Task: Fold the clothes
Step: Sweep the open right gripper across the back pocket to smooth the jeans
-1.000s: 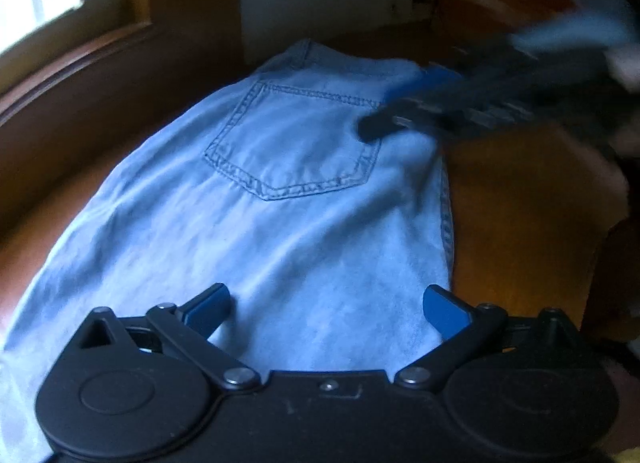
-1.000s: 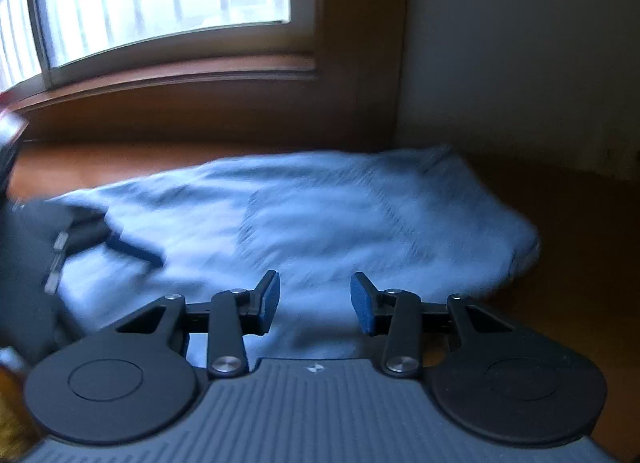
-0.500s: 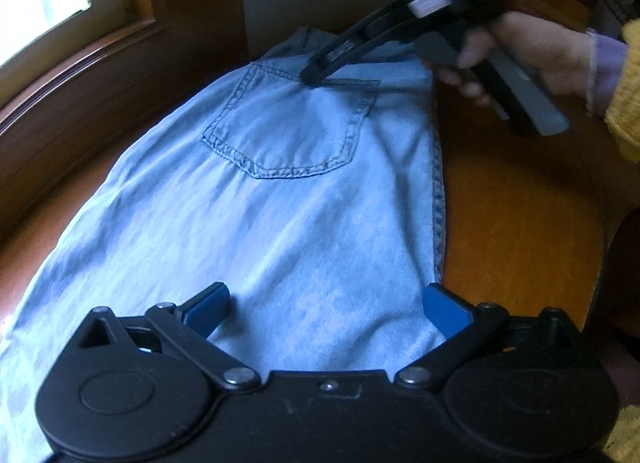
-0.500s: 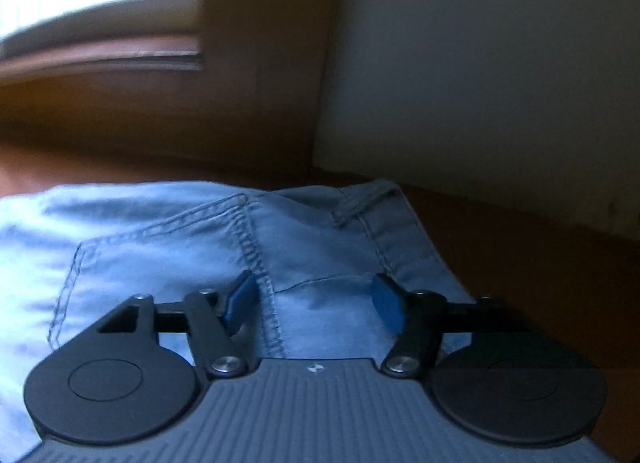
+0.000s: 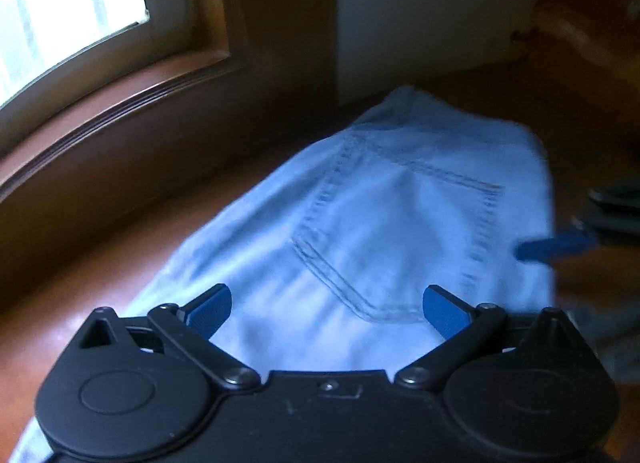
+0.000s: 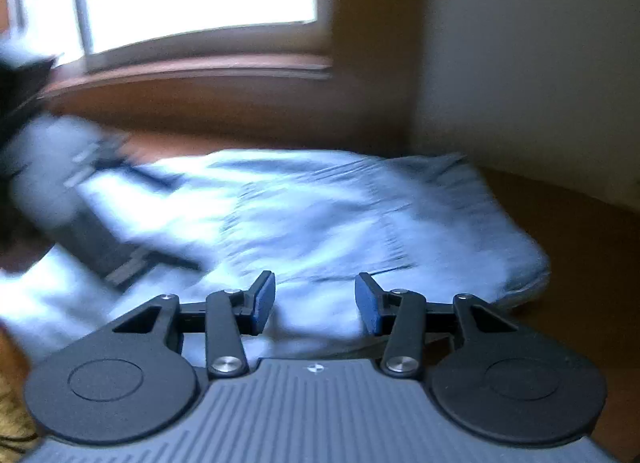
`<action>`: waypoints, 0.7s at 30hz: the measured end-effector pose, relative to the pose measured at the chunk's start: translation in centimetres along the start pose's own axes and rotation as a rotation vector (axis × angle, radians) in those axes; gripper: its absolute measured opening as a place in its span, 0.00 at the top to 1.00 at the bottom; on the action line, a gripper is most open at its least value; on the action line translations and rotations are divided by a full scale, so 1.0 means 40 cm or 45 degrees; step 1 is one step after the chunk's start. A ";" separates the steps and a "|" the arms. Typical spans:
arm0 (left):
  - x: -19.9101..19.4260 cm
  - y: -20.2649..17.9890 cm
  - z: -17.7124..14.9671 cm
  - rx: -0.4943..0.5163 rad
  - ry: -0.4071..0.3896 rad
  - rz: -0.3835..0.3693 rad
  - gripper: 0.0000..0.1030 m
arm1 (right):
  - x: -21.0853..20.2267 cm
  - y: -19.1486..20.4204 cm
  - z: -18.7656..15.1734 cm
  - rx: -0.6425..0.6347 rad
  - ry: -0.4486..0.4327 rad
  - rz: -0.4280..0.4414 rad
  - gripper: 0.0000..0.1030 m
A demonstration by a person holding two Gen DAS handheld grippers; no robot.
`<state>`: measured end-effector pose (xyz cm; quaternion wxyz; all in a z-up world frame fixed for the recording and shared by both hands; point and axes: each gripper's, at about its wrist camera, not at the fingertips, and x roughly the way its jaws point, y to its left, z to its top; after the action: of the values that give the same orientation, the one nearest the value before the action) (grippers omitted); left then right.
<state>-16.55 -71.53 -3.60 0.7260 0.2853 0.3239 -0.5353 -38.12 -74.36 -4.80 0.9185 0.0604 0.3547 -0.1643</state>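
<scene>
Pulled back from the jeans (image 6: 320,215), right gripper (image 6: 315,301) hovers, jaws apart.

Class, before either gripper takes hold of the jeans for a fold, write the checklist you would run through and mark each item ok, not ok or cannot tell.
1. Left gripper open, nothing between its fingers: ok.
2. Right gripper open and empty: ok.
3. Jeans lying on the wooden surface, back pocket facing up: ok.
4. Views sharp enough to aim at an edge: not ok, both are motion-blurred.
5. Cloth flat, without wrinkles: cannot tell.
6. Grippers apart from each other: ok; the right one sits at the jeans' right edge in the left wrist view.
</scene>
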 end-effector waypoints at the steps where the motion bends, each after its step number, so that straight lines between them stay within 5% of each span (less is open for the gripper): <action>1: 0.012 0.000 0.002 0.006 0.013 0.017 0.01 | 0.015 0.020 -0.010 -0.061 0.041 -0.021 0.54; 4: 0.051 0.008 0.002 -0.011 0.047 0.017 0.00 | 0.019 0.056 -0.034 -0.202 0.058 -0.087 0.54; 8: 0.056 0.009 -0.004 -0.040 0.043 -0.016 0.00 | 0.002 0.036 -0.045 -0.219 0.083 -0.043 0.54; 11: 0.059 0.009 -0.003 -0.049 0.039 -0.017 0.00 | -0.034 0.043 -0.022 -0.174 0.086 -0.053 0.55; 14: 0.055 0.014 -0.006 -0.065 0.034 -0.028 0.00 | -0.074 0.069 -0.009 -0.087 -0.031 0.002 0.54; 21: 0.057 0.010 -0.012 -0.079 0.023 -0.026 0.00 | -0.061 0.135 -0.086 -0.119 0.024 -0.035 0.56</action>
<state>-15.73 -72.42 -5.65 0.7261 0.2641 0.3497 -0.5299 -40.13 -67.89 -5.72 0.9146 0.0143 0.3714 -0.1595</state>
